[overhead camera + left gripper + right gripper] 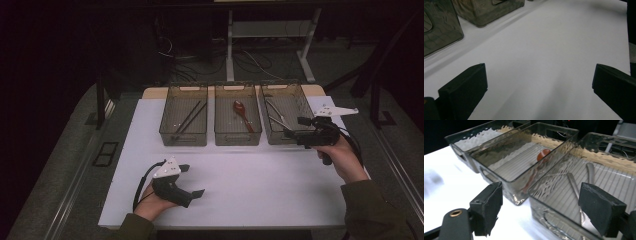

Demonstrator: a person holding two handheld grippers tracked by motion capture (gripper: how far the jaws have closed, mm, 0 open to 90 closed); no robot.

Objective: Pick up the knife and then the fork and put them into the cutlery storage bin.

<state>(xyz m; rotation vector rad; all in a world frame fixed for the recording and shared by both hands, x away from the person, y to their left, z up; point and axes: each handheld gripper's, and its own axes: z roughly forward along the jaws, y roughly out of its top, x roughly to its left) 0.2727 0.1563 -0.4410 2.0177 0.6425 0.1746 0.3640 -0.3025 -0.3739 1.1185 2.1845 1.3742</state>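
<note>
Three smoky clear bins stand in a row at the back of the white table. The left bin holds dark chopsticks. A red spoon lies in the middle bin. The right bin holds metal cutlery. My right gripper hovers at that bin's front right corner, open and empty. In the right gripper view the jaws frame the bin's near wall, with a knife and the red spoon beyond. My left gripper rests low near the table's front left, open with nothing between its jaws.
Bare white tabletop lies between the left gripper and two bins in the left gripper view. Behind the table, desk legs and loose cables cross the dark floor. The table's right edge runs close to my right hand.
</note>
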